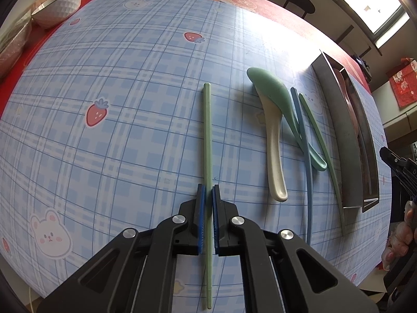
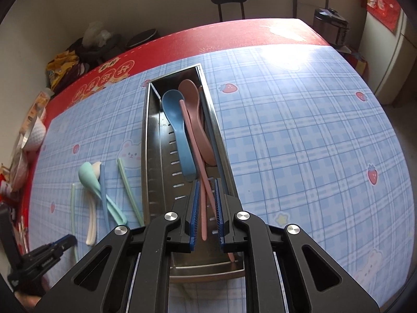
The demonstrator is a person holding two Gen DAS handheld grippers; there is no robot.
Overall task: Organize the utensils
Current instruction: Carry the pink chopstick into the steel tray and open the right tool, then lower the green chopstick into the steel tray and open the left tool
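Note:
My left gripper [image 1: 208, 190] is shut on a pale green chopstick [image 1: 207, 130] that lies along the blue plaid mat. To its right lie a green spoon [image 1: 271, 91] over a cream spoon [image 1: 275, 151], a blue chopstick [image 1: 306, 161] and another green chopstick [image 1: 320, 135]. In the right wrist view my right gripper [image 2: 207, 185] hangs over the steel utensil tray [image 2: 153, 156] with its jaws slightly apart. Pink chopsticks [image 2: 194, 151] run through the gap without being pressed. A blue spoon [image 2: 177, 130] and a pink spoon [image 2: 195, 114] lie in the tray.
A white bowl [image 1: 60, 5] and other dishes stand at the mat's far left corner. The red tablecloth [image 2: 208, 39] borders the mat. A dark stool [image 2: 229, 0] stands beyond the table. The left gripper [image 2: 65, 242] shows at the lower left of the right wrist view.

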